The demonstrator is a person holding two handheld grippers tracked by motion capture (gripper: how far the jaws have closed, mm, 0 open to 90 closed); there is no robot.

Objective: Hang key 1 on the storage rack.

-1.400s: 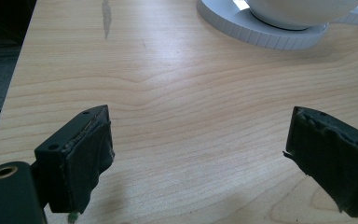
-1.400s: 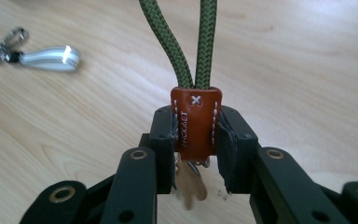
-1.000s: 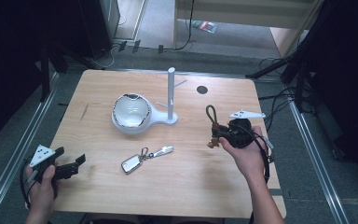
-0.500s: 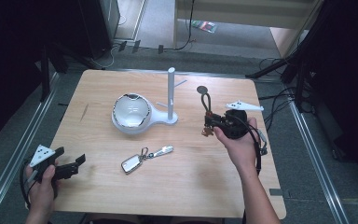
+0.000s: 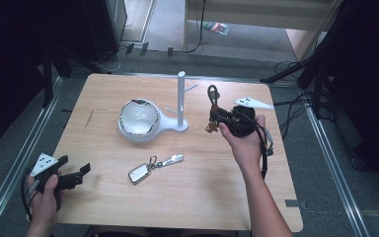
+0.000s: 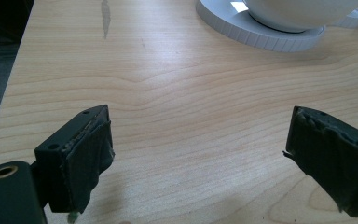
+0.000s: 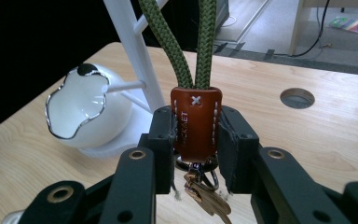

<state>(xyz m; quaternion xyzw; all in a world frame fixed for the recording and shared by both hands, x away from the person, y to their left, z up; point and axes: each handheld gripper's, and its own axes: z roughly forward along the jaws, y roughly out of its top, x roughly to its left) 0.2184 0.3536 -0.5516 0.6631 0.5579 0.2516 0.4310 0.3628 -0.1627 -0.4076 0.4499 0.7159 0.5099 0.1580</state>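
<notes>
The keychain (image 7: 196, 122) has a brown leather tab with white stitching and a small white cross. A doubled olive-green cord loop (image 5: 212, 93) rises from the tab's top. Under the tab hang a metal ring and a brass-coloured key (image 7: 208, 197). The right gripper (image 7: 196, 140) has its jaws pressed tight on both sides of the leather tab, holding the keychain upright above the table (image 5: 217, 197). In the high view this gripper (image 5: 216, 117) sits at about 3 o'clock from the table's middle, with the cord loop pointing toward 12 o'clock.

Just toward 9 o'clock from the held keychain stands a white stand (image 5: 181, 98), an upright post with thin pegs (image 7: 126, 86) sticking out. Post and gripper are near but apart. The stand's base joins a white bowl (image 5: 138, 118) with a silvery wavy rim, farther toward 9 o'clock. The bowl's inside looks bare white in the right gripper view.

At about 6 o'clock from the bowl lies a car key fob (image 5: 140, 173) with a silver clip, flat on the wood. A round hole (image 7: 297, 98) pierces the tabletop beyond the right gripper.

The left gripper (image 5: 74, 175) rests at the table's 8 o'clock edge, its jaws spread wide with bare wood between them.
</notes>
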